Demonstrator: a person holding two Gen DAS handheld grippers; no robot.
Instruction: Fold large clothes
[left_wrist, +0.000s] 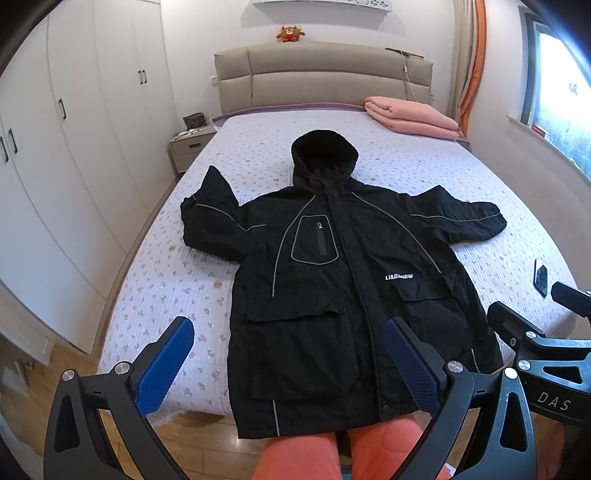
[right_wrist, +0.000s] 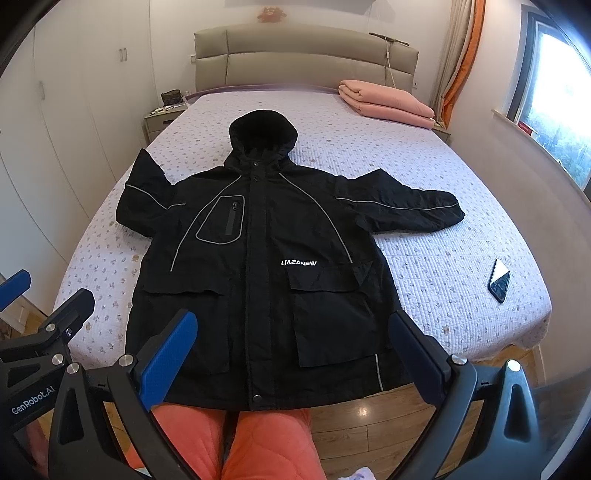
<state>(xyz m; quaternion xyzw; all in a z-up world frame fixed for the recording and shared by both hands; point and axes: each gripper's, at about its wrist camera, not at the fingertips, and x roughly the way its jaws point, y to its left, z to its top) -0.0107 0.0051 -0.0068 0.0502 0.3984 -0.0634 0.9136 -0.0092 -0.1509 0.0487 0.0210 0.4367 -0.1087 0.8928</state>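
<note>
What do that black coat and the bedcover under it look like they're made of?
The black coat looks like thin matte synthetic shell fabric: fine crinkles all over, with grey, possibly reflective, piping. The bedcover looks like quilted cotton, judging by its stitched lines and small floral print, though the fibre can't be confirmed.

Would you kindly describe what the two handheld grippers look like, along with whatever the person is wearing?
Both the left gripper and the right gripper have black curved frames with silver bolts, and fingers faced with textured blue pads. The right gripper's body reads "DAS" in the left wrist view; the left gripper's reads "GenRobot.AI" in the right wrist view. No cables show. The person wears quilted orange trousers.
</note>
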